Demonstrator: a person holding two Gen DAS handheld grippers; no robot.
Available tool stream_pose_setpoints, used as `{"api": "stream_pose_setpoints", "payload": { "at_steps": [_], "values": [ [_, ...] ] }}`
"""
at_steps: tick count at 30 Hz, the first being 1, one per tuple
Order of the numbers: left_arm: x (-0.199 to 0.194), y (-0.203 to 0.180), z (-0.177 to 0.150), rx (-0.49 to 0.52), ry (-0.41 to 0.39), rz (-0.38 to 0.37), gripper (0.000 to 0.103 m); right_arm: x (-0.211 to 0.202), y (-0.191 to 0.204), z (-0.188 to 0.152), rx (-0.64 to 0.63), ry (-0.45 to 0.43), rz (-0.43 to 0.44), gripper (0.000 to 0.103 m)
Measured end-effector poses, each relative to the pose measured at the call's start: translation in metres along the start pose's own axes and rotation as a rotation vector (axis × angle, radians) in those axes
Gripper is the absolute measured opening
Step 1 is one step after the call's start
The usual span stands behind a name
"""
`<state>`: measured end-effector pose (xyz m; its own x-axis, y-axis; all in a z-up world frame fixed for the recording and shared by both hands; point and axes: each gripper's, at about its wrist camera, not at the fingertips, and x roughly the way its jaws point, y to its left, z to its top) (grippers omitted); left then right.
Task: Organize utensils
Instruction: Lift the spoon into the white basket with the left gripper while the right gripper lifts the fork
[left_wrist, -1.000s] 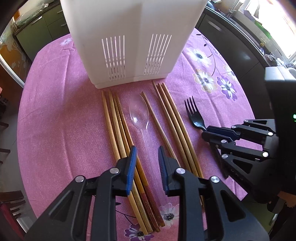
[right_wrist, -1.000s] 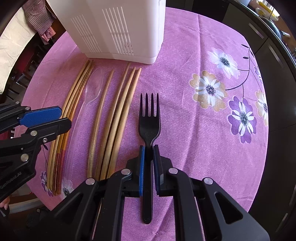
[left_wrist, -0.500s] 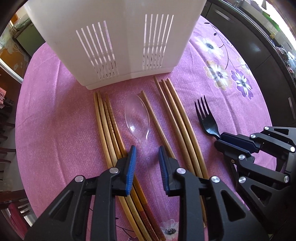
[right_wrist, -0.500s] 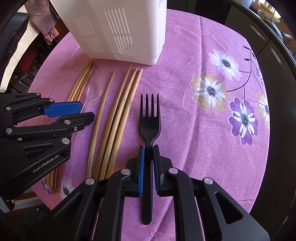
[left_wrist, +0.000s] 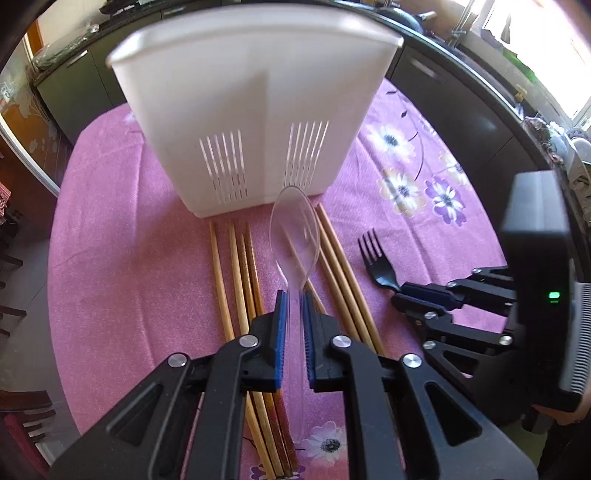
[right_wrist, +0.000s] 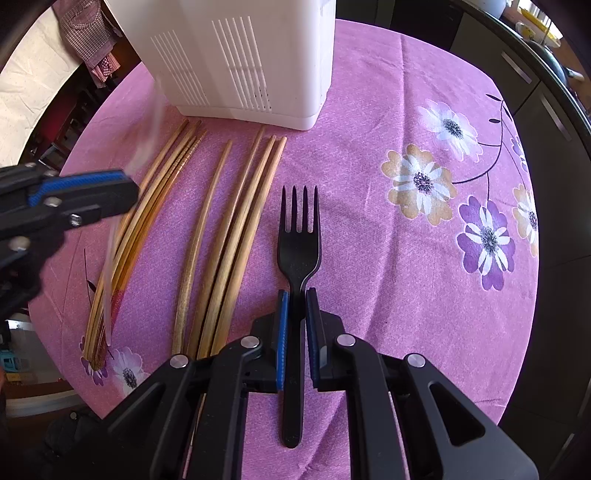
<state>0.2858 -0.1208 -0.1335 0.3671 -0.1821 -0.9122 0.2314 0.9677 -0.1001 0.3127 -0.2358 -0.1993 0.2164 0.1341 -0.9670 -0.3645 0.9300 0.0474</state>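
Left claw (left_wrist: 293, 295) pinches the clear spoon (left_wrist: 294, 236) before the bin (left_wrist: 251, 107); right claw (right_wrist: 295, 293) clamps the fork (right_wrist: 298, 243), whose handle only its own view shows.

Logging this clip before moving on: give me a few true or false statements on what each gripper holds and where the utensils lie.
1. The left gripper is shut on the clear spoon. True.
2. The spoon lies flat on the cloth. False: it is raised, its bowl up in front of the white caddy.
3. The right gripper fingers sit either side of the black fork. True.
4. The fork stands in the caddy. False: it lies on the pink cloth.
5. The chopsticks are in the caddy. False: they lie on the cloth.
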Motion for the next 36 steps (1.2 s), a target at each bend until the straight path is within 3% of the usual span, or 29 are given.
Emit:
{"api": "stream_pose_setpoints", "payload": {
  "at_steps": [4,9,16,22,26,31,32,35,36],
  "values": [
    [-0.06,-0.004,0.006,0.025,-0.146,-0.006,0.009,0.0,0.003,-0.001,0.0,-0.01,-0.009,0.01],
    [-0.116,0.004,0.019,0.023,-0.26,-0.042,0.009,-0.001,0.002,-0.002,0.016,-0.02,0.013,0.01],
    [-0.165,0.013,0.065,-0.017,-0.425,-0.059,0.009,-0.002,-0.008,-0.004,0.043,-0.044,0.073,0.01],
    [-0.18,0.014,0.105,-0.026,-0.569,0.028,0.009,-0.004,-0.014,-0.009,0.038,-0.065,0.099,0.01],
    [-0.159,0.021,0.116,-0.037,-0.556,0.071,0.009,-0.006,-0.017,-0.015,0.034,-0.08,0.106,0.01],
    [-0.114,0.028,0.109,-0.027,-0.463,0.089,0.009,-0.023,-0.023,-0.02,0.049,-0.124,0.157,0.01],
    [-0.106,0.029,0.107,-0.019,-0.443,0.092,0.011,-0.031,-0.025,-0.021,0.053,-0.143,0.171,0.01],
    [-0.086,0.033,0.098,-0.005,-0.393,0.091,0.029,-0.064,-0.033,-0.021,0.072,-0.224,0.211,0.01],
    [-0.084,0.035,0.095,-0.005,-0.389,0.088,0.029,-0.078,-0.035,-0.02,0.078,-0.257,0.224,0.01]
  ]
}}
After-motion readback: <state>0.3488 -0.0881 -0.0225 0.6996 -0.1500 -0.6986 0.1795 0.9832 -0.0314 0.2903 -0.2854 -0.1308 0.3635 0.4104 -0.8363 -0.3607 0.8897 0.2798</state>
